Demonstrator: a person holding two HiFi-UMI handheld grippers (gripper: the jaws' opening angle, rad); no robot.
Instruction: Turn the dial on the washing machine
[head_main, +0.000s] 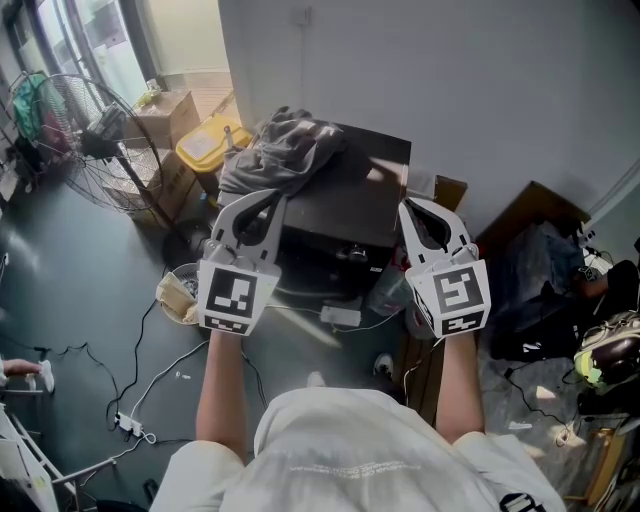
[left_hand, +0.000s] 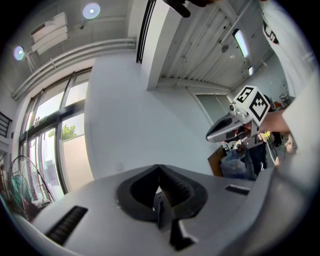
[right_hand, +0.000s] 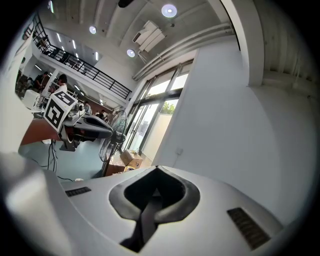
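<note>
A black washing machine (head_main: 350, 195) stands against the white wall, with a heap of grey clothes (head_main: 280, 150) on its top. I cannot make out its dial. My left gripper (head_main: 258, 202) is held up over the machine's left side, and my right gripper (head_main: 422, 208) over its right side. Neither touches the machine. In the left gripper view my left gripper (left_hand: 159, 169) points at the wall and ceiling, its jaws closed tip to tip with nothing between them. My right gripper (right_hand: 157, 171) looks the same in the right gripper view, shut and empty.
A standing fan (head_main: 95, 140) is at the left, with a yellow bin (head_main: 208, 145) and cardboard boxes (head_main: 165, 115) behind it. Cables and a power strip (head_main: 130, 425) lie on the floor. Bags and clutter (head_main: 545, 280) fill the right side.
</note>
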